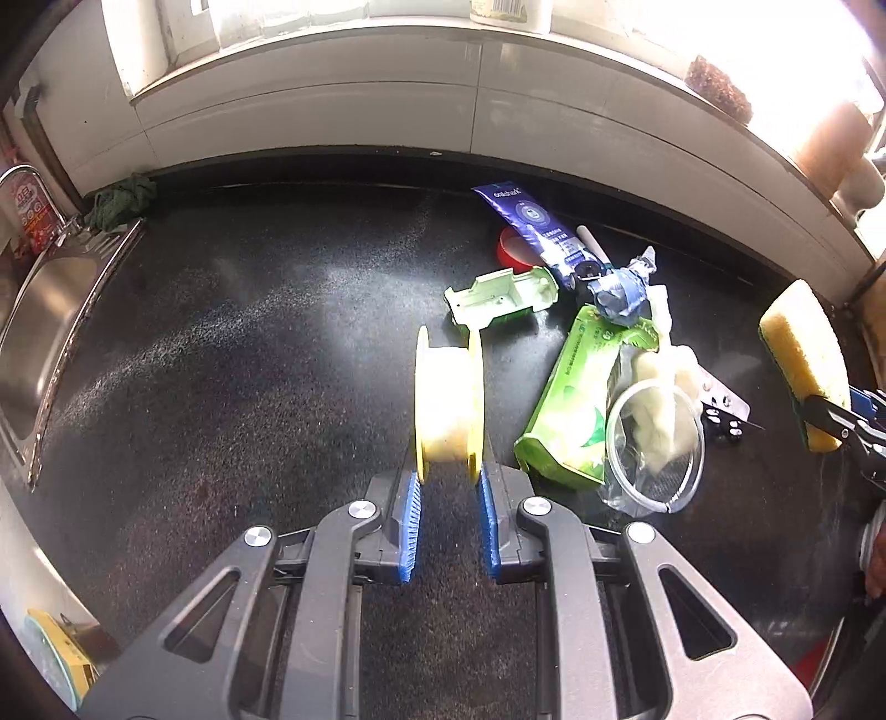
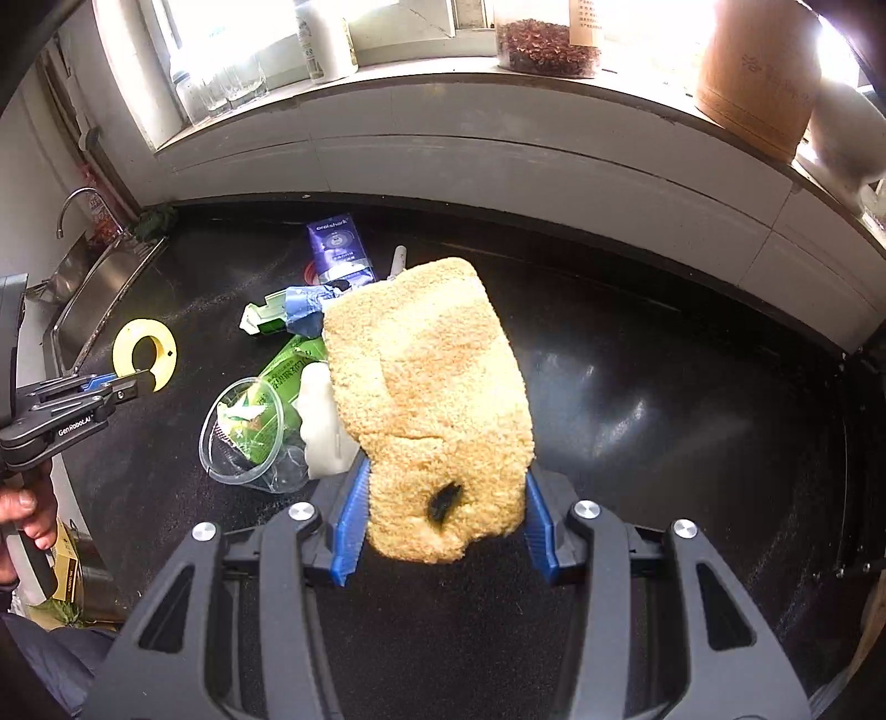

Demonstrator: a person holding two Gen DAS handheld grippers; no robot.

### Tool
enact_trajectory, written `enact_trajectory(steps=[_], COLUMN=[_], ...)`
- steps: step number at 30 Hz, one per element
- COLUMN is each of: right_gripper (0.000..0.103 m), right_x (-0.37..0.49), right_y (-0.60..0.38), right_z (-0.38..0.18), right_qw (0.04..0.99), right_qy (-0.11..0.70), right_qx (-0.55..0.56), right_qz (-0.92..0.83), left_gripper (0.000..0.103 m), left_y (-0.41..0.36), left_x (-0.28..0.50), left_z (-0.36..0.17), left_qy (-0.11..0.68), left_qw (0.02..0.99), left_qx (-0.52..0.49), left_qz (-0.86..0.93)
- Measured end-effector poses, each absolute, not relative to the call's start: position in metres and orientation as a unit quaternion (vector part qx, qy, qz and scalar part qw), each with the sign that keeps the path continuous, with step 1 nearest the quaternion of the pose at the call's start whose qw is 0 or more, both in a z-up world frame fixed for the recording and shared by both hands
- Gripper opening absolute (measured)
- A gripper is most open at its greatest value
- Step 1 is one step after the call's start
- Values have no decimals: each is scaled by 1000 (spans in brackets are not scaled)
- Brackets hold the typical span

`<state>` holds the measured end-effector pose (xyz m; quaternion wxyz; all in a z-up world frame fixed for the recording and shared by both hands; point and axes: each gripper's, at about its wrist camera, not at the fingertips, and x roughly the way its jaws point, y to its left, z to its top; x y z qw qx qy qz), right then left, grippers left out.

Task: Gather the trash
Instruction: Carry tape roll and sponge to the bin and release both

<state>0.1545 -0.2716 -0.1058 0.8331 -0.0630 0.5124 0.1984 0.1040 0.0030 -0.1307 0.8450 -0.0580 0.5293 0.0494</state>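
Observation:
My left gripper [image 1: 448,476] is shut on a yellow spool [image 1: 448,399] and holds it upright on its edge over the black counter [image 1: 249,332]; the spool also shows in the right wrist view [image 2: 145,354]. My right gripper [image 2: 443,515] is shut on a yellow sponge [image 2: 432,399], which also shows in the left wrist view [image 1: 805,363]. A trash pile lies between them: a green wrapper [image 1: 576,399], a clear plastic cup [image 1: 656,443], a blue toothpaste tube [image 1: 534,227], a pale green tray [image 1: 501,296], crumpled blue tape [image 1: 620,293] and a red lid [image 1: 512,246].
A steel sink [image 1: 50,327] lies at the counter's left end with a green rag [image 1: 119,199] at its corner. A tiled backsplash and a window sill with jars [image 2: 545,39] run along the back. A small metal piece [image 1: 722,396] lies beside the cup.

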Motion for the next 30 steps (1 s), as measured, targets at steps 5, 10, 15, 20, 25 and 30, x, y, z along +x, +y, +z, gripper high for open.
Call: enact_trajectory(steps=[5,10,15,20,25,30], right_gripper=[47,47,47,48,48,47], right_x=[135,123,113,98,66,15], right_y=[-267,-261,-241,-188,-107,-12], right_z=[-99,-86,-74,-64,-60,-64], right_qw=[837,844,845,835,805,755], right_qy=[506,492,482,472,466,458], right_qx=[-64,-68,-72,-83,-115,-159], right_qz=[199,202,221,271,350,441], left_gripper=[18,18,18,18,18,18], left_y=[-1,1,14,46,93,146], left_x=[80,66,46,10,-45,-113], left_z=[-124,-114,-101,-80,-66,-65], left_qy=[524,514,501,479,462,458], left_qw=[849,855,862,872,872,858], left_qx=[-55,-53,-54,-56,-69,-96], left_qz=[43,45,56,87,144,214])
